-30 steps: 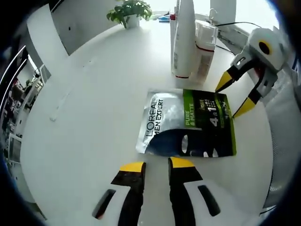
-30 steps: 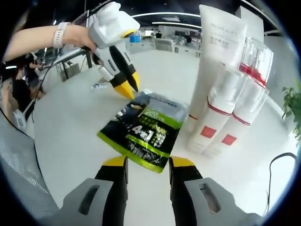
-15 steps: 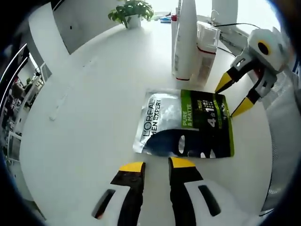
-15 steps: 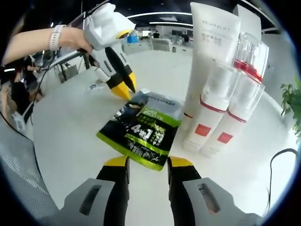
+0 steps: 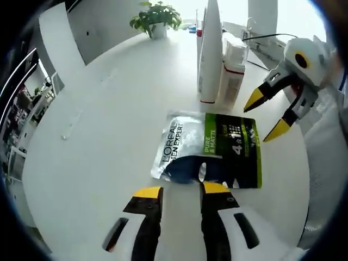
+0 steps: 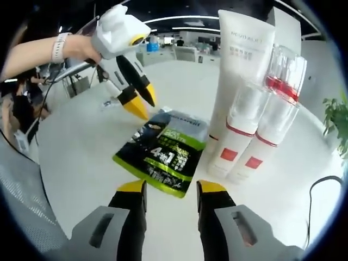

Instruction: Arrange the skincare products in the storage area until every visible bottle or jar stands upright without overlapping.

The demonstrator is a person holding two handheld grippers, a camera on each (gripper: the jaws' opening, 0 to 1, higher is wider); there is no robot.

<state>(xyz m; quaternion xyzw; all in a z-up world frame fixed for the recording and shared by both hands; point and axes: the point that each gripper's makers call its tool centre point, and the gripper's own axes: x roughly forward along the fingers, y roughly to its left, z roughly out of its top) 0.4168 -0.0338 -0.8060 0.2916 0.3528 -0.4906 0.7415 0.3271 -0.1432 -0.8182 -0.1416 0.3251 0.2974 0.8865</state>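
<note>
The sachet [image 5: 209, 157] at frame centre is silver, black and lime green with white lettering. Upper right, the tall tube [image 6: 237, 81] is white; the bottles [image 6: 255, 136] before it are white with red bands and squares. Gripper tips [image 6: 168, 189] are yellow on black.

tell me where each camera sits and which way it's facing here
Left gripper view: rides the left gripper, looking down its open jaws at the flat sachet, with the upright bottles and a potted plant beyond.
Right gripper view: rides the right gripper, facing the sachet from the opposite end; a person's hand shows.
Shared: sachet, bottles, white table, and each other's gripper.
</note>
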